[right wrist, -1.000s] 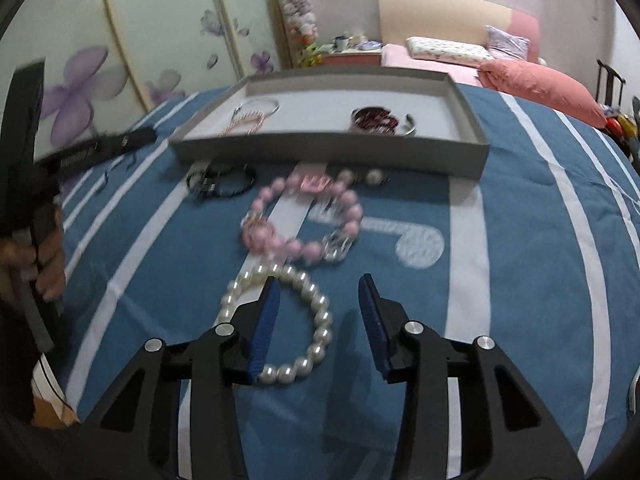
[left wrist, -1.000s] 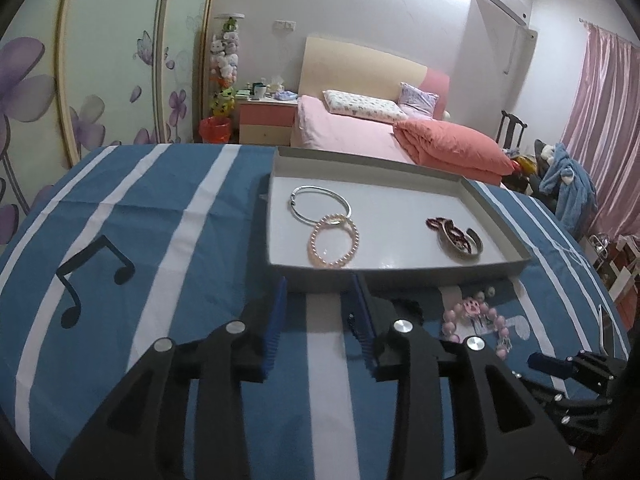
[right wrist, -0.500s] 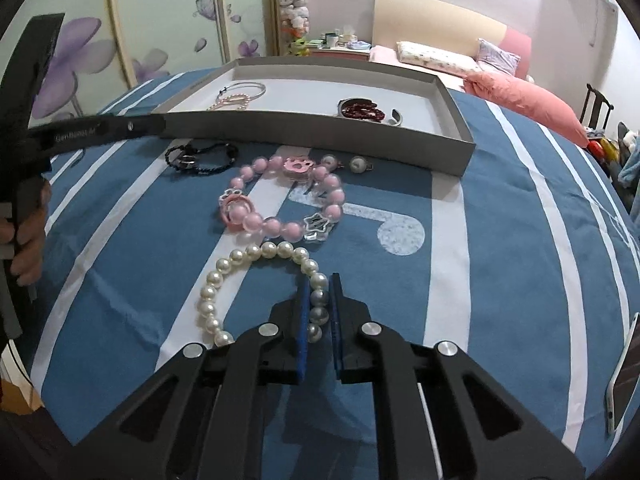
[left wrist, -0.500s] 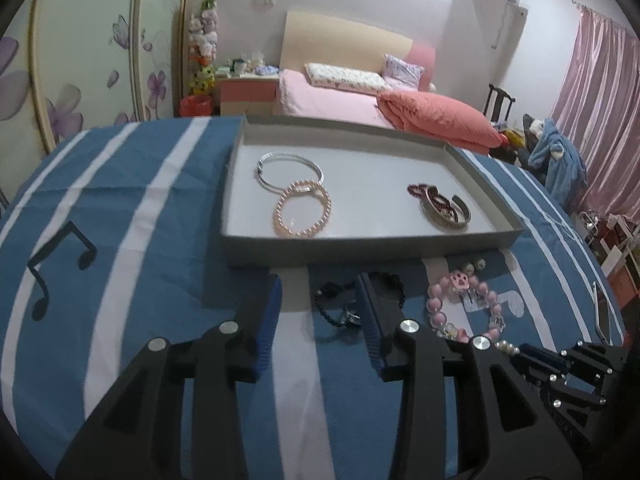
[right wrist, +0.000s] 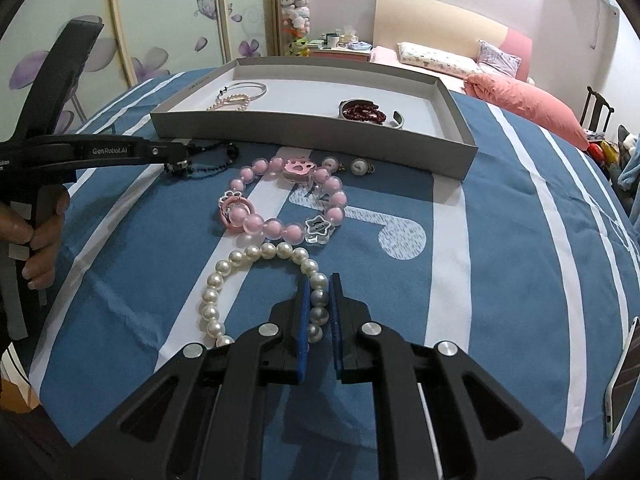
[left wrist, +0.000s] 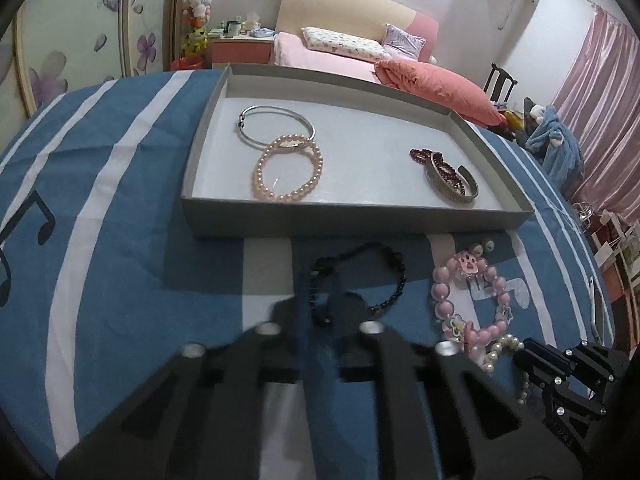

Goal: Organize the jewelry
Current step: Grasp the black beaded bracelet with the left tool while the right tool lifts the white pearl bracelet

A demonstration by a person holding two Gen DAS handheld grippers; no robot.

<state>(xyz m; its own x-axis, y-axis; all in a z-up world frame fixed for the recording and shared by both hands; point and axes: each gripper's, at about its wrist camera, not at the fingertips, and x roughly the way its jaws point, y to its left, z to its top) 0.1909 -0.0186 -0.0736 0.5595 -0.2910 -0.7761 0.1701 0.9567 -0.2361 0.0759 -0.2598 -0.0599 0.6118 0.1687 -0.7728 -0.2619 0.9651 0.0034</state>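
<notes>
The right gripper [right wrist: 319, 308] pinches the white pearl bracelet [right wrist: 256, 284] on the striped cloth [right wrist: 500, 240].

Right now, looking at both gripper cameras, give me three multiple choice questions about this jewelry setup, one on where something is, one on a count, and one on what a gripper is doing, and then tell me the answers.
1. Where does the pink bead bracelet lie?
A. inside the grey tray
B. on the blue striped cloth in front of the tray
C. on the bed

2. How many pieces of jewelry are in the grey tray?
A. two
B. four
C. six

3. What is the right gripper doing?
A. hanging open above the tray
B. shut on the white pearl bracelet
C. shut on the black bead bracelet

Answers: B, since it rests on the cloth outside the tray's near wall. B, since a silver bangle, a peach pearl bracelet, a dark red bead bracelet and a metal cuff show there. B, since its blue pads pinch beads of the white pearl bracelet.
</notes>
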